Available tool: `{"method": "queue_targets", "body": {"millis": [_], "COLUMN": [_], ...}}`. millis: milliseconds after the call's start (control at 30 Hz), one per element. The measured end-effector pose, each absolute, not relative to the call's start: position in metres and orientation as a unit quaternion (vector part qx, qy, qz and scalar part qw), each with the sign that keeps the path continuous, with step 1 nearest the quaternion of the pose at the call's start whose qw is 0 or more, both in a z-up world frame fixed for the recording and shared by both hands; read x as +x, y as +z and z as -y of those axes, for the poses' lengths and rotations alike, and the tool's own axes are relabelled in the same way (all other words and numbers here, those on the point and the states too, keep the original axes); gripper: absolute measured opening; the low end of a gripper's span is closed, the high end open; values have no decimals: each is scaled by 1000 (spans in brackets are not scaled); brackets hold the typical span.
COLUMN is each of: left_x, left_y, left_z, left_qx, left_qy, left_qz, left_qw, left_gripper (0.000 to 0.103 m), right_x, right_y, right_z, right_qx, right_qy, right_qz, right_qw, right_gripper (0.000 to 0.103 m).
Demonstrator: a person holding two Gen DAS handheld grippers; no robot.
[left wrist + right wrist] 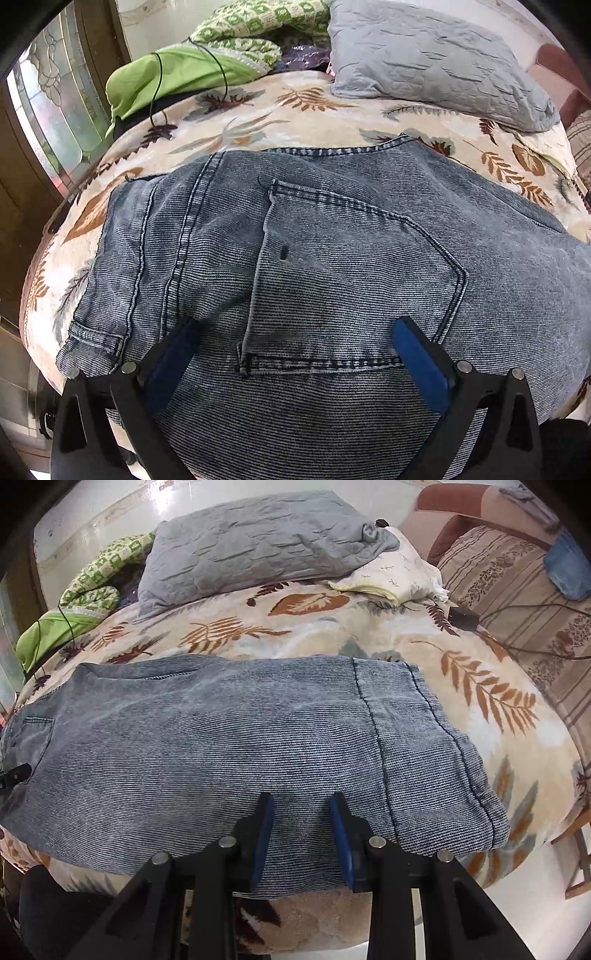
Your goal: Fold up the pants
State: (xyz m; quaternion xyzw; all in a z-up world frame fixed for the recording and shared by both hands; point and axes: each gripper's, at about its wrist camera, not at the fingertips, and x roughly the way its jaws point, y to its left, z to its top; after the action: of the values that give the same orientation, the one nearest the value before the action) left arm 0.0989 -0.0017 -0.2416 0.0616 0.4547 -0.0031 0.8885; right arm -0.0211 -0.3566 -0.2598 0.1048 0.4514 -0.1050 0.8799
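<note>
Both tools [295,332] [302,805] spread above folded jeans [221,746]

Leaf-print blanket [314,627], grey pillow [251,550] on it, green bedding [177,70] beside.

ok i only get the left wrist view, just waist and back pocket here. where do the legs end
Observer: The hems lie flat on the blanket, off to the right, one leg stacked on the other.
Operator: and the right gripper
Observer: The right gripper is over the near edge of the jeans, just short of the hems, jaws open.
</note>
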Motion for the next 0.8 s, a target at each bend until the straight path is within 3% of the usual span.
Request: {"method": "queue_targets", "body": {"millis": [400,500,800], "left_x": [106,89,24], "left_y": [-223,-204,-122], "left_z": [12,23,57], "left_qx": [101,124,147], "left_qy": [7,-5,-79], "left_qz": [-506,-482,-382], "left_qw": [857,867,909], "left_gripper": [103,103,103], "right_x": [-23,-28,-57], "right_y": [-256,-249,-180], "right_z": [357,360,346], "right_qx": [118,143,105], "right_qy": [-110,-100,-108], "right_qz": [-459,-460,-379], "right_qw": [874,871,913], "right_gripper": [37,50,52]}}
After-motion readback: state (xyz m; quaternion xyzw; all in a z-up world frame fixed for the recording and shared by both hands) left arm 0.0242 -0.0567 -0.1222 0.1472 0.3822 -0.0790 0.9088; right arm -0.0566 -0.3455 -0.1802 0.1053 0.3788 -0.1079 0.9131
